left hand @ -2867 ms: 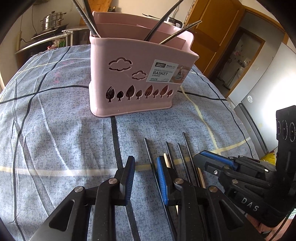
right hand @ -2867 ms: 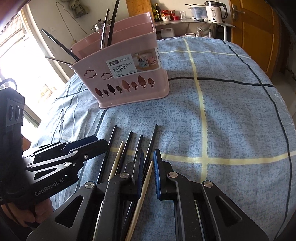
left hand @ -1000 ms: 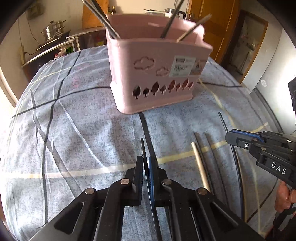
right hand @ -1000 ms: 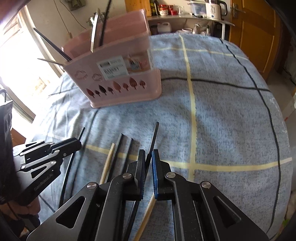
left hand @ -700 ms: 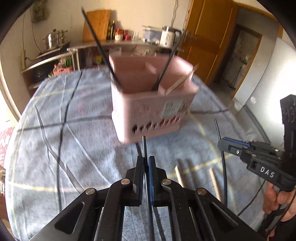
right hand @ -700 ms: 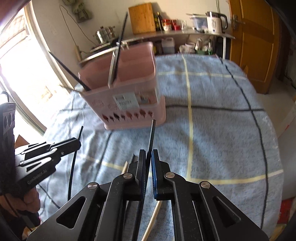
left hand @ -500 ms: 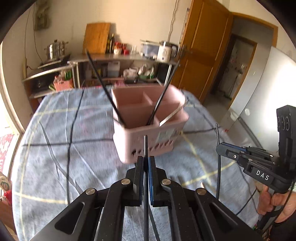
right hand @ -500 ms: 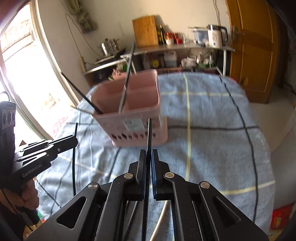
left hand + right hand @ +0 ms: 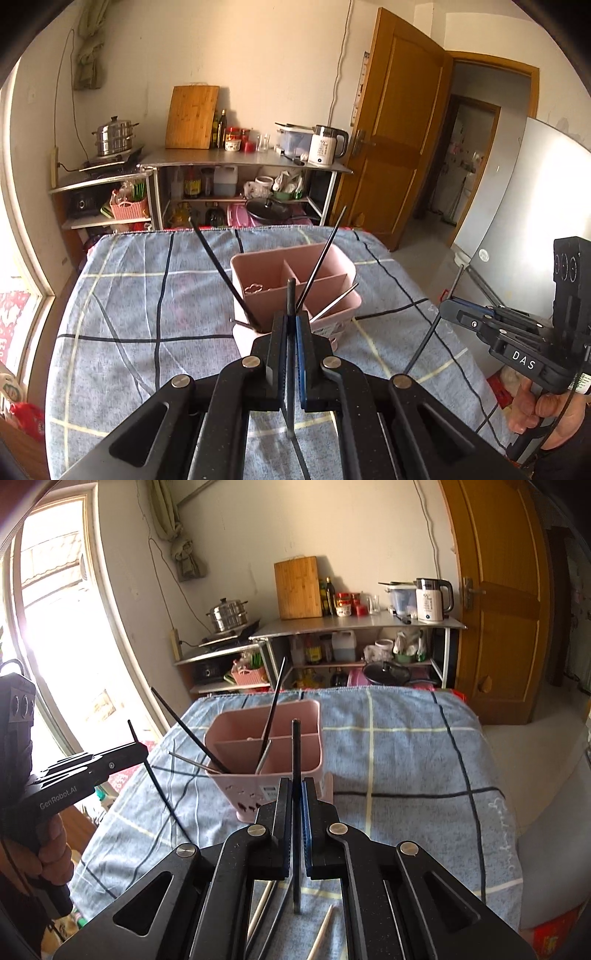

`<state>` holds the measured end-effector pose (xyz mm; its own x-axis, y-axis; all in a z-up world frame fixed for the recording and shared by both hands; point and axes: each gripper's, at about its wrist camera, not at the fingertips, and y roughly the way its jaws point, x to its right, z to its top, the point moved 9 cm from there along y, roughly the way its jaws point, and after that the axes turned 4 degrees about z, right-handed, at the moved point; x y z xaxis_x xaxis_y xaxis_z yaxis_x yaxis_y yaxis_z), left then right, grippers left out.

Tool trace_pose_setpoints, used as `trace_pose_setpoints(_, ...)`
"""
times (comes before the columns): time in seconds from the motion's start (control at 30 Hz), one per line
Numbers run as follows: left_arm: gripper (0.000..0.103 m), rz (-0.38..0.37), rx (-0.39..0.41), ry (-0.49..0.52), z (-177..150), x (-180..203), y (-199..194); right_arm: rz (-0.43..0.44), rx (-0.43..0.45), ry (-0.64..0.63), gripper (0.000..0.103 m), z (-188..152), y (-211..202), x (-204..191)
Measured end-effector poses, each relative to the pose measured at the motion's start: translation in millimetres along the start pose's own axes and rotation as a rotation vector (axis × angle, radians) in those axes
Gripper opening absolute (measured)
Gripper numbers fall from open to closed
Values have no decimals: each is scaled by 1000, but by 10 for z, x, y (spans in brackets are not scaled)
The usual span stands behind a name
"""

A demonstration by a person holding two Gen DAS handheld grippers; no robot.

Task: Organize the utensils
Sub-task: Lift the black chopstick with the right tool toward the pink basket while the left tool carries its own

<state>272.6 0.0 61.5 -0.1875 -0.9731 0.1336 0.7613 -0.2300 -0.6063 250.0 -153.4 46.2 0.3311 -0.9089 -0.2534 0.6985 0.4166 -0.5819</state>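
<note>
A pink divided basket (image 9: pixel 266 271) stands on the blue checked tablecloth (image 9: pixel 147 295) with several chopsticks leaning in it. My left gripper (image 9: pixel 291 319) is shut on a black chopstick (image 9: pixel 291 295), held in the air in front of and above the basket. My right gripper (image 9: pixel 295 786) is shut on another black chopstick (image 9: pixel 295 746), also raised before the basket (image 9: pixel 295 716). Each gripper shows in the other's view: the right gripper (image 9: pixel 448 308) and the left gripper (image 9: pixel 140 751), both gripping thin black sticks. Wooden chopsticks (image 9: pixel 323 928) and a black one lie on the cloth below.
Behind the table stands a metal shelf (image 9: pixel 240 158) with a kettle (image 9: pixel 325 146), a steamer pot (image 9: pixel 112 136) and a cutting board. A wooden door (image 9: pixel 399 129) is at the right and a bright window (image 9: pixel 55 609) at the left. A person's hand (image 9: pixel 532 406) holds the right gripper's handle.
Both grippers have closed on black chopsticks and lifted them off the cloth. The view has tilted up, so the basket now appears lower and from above.
</note>
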Motion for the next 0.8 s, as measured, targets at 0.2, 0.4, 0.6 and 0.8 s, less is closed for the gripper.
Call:
trace_pose_setpoints(0.2,4,-2,0,8,-37,53,-75,-5,4,-4,5,-15,-75,-3)
trace_pose_setpoints(0.4,4,-1,-7,9,-50,65,-151,-4,14,-13,5,-7,-162,-29)
trace_pose_setpoints(0.6,4,-19,-4,-11,29,61,-266,7,44,-23,5,118,-268,-75)
trace_pose_setpoints(0.8,4,-40,21,-7,223,99,-433,32,73,-35,5,266,-333,-153)
